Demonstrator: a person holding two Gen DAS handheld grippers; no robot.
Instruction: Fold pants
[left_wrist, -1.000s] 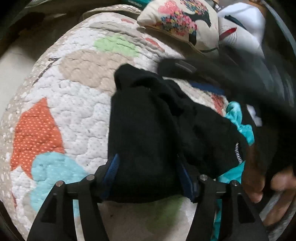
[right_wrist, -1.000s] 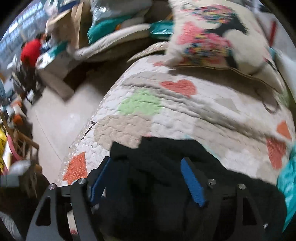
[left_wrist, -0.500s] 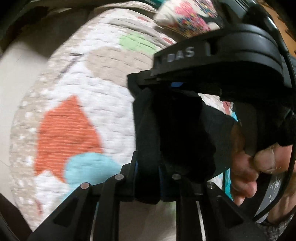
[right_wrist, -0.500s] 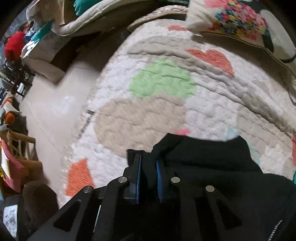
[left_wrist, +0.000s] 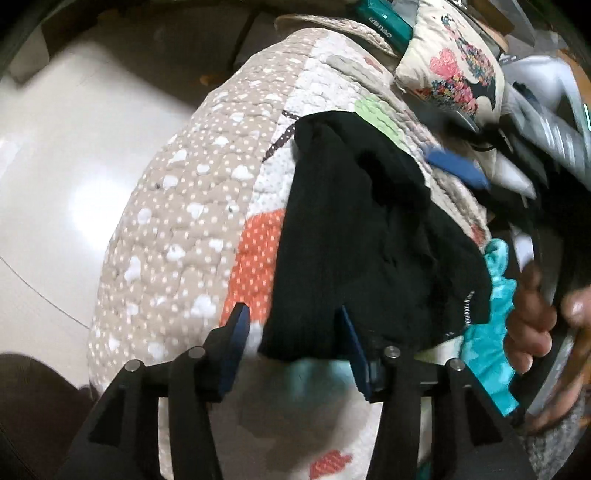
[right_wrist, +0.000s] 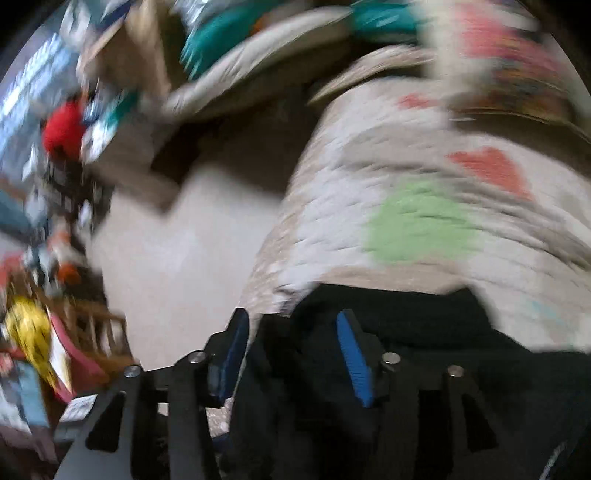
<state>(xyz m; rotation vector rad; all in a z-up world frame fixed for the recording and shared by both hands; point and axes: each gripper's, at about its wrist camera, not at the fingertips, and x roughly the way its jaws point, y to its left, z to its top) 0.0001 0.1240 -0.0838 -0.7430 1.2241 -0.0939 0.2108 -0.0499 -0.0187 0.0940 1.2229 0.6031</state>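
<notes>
On quilt (left_wrist: 192, 229) | pants (left_wrist: 354, 236) between released left tool (left_wrist: 291, 332) | right tool (right_wrist: 291, 332) released

Bedroom: quilted bed (left_wrist: 192, 221), pillow (left_wrist: 450, 70)

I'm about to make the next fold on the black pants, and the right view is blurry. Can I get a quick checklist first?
1. Left gripper jaws open: ok.
2. Right gripper jaws open: ok.
3. Pants lying on the quilt, not hanging off: ok.
4. Pants folded neatly: not ok, the top layer is bunched and rumpled.
5. Right view sharp enough to aim: not ok, motion blur.
6. Teal cloth free of the pants' edge: cannot tell, it lies right beside or under it.
</notes>
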